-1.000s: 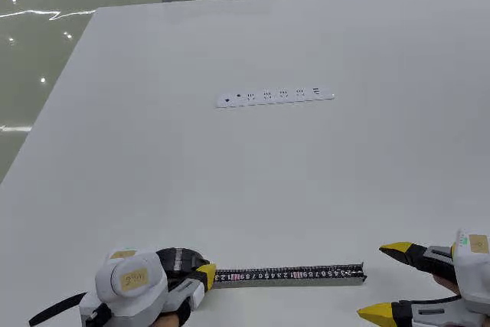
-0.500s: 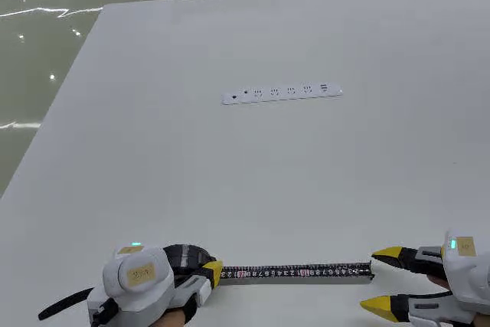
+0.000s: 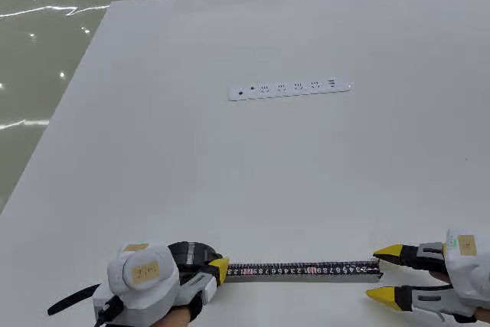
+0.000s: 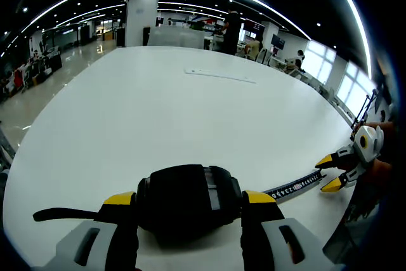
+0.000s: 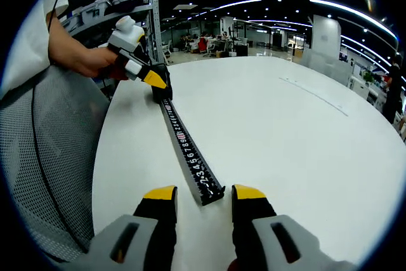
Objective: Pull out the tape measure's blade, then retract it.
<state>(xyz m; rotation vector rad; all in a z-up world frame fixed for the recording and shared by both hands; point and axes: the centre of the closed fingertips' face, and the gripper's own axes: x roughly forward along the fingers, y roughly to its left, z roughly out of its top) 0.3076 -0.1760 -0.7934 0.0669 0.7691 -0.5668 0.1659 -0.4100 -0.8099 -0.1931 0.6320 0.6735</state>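
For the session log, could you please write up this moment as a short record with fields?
Surface: white table
Tape measure case: clamped in the left gripper, near the table's front edge
Blade: pulled out, lying flat on the table toward the right gripper
Blade tip: between the right gripper's open jaws, not gripped
Other item: white power strip, farther back on the table, apart from the tape
Task stage: blade out, retraction not yet done

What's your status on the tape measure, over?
Left gripper shut on tape measure. Right gripper open, flanking blade tip. Blade extended, flat. Power strip far off, clear.
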